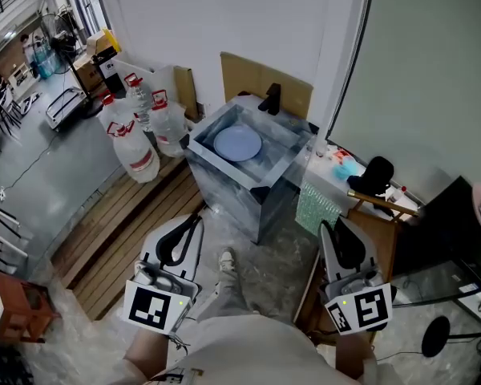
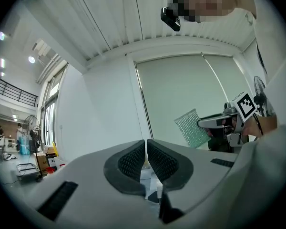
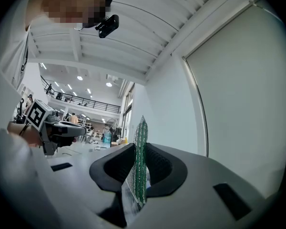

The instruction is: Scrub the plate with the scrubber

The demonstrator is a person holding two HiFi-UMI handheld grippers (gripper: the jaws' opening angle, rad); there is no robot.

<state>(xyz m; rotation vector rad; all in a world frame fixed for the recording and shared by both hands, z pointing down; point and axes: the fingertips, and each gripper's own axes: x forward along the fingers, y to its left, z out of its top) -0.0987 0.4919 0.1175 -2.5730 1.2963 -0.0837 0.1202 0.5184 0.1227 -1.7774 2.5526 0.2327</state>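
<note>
In front of a boxy sink, a person holds a gripper in each hand, both well short of the basin. On the left, the left gripper (image 1: 191, 229) points level, its jaws pressed together with nothing between them. Ahead and between the two tools, the pale blue plate (image 1: 237, 143) lies flat on the bottom of the sink (image 1: 224, 189), well apart from both grippers. Being round, it offers no long axis to line up with. On the right, the right gripper (image 1: 334, 233) pinches the green mesh scrubber (image 1: 316, 207), which stands on edge between the pads and sticks out past the tips toward the sink. From that gripper the plate lies ahead and to the left, down inside the basin. The coming move therefore looks like a reach forward, leftward and down over the near rim. The empty left gripper appears slightly nearer the plate sideways and may be free to steady it.
</note>
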